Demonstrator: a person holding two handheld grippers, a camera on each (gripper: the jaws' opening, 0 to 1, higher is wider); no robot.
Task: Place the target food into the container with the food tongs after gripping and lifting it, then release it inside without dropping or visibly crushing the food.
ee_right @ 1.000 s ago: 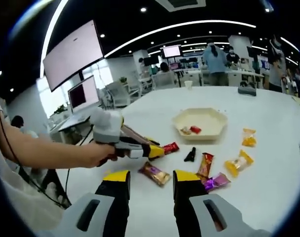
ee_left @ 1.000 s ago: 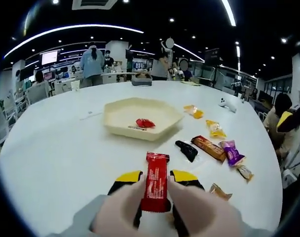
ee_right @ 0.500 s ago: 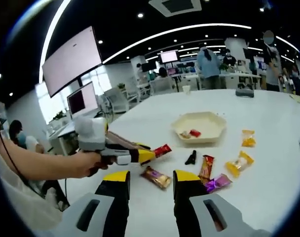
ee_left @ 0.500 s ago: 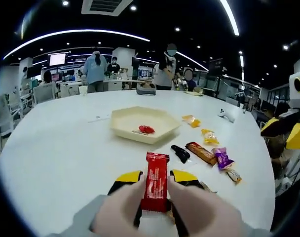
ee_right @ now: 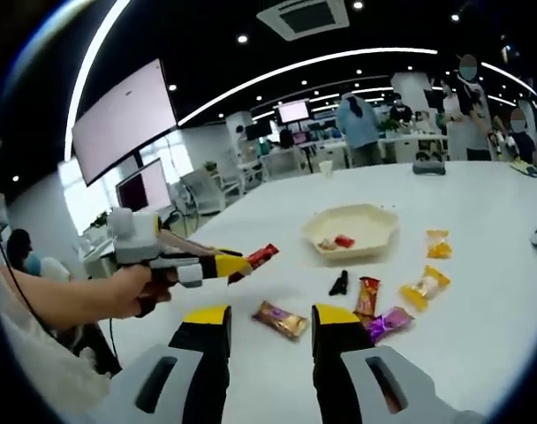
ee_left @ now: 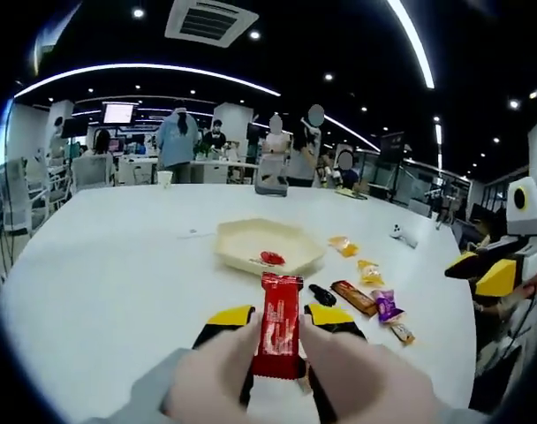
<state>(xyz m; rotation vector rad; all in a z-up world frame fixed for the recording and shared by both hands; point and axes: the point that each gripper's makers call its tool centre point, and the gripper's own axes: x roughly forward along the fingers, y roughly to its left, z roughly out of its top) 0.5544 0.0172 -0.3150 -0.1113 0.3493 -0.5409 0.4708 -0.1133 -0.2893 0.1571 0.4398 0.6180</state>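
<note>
Left gripper view: fingers (ee_left: 270, 320) around red wrapper (ee_left: 278, 325).

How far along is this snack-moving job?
Done: one red candy already lies in the cream tray. In hand: the left gripper is clamped on a red bar, lifted off the white table. Left: carry it over the tray and release it there. The right gripper is open.

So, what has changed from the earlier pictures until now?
The left claw, shut on the red snack bar, has risen higher above the white table and pulled back from the other snacks. Nothing was let go. The right claw stays open over the brown wrapped candy, and the beige tray and loose snacks lie as before.
</note>
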